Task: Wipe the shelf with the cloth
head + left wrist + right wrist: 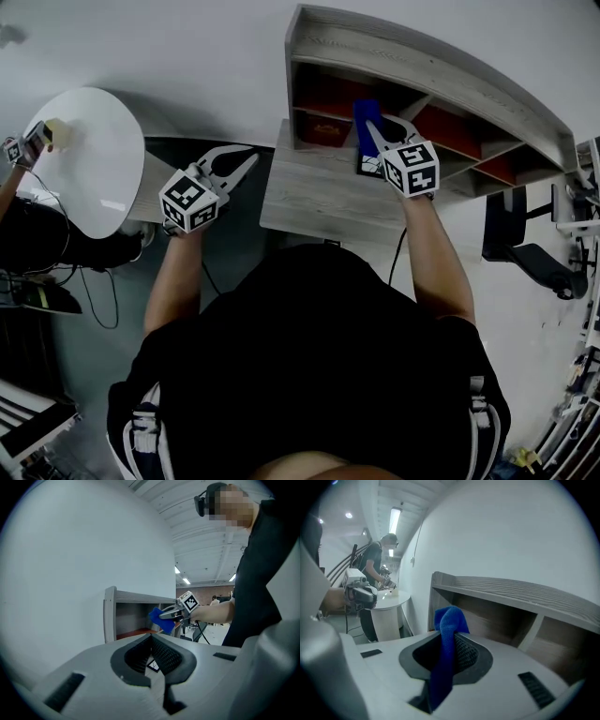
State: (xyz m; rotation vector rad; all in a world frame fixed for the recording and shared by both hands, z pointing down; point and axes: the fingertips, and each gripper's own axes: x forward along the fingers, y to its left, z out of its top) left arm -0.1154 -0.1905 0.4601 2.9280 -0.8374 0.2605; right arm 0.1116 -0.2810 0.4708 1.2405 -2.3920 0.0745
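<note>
You face a grey wood-grain shelf unit (pixel 441 66) standing on a matching tabletop (pixel 319 202) against the white wall (pixel 187 47); a round white table (pixel 94 150) stands at your left.

Open shelf (pixel 506 588) bays, upright divider (pixel 530 631) between

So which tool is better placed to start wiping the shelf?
Right. The right tool grips the blue cloth just in front of the shelf compartments; the left tool is empty and hangs off to the side, away from the shelf.
</note>
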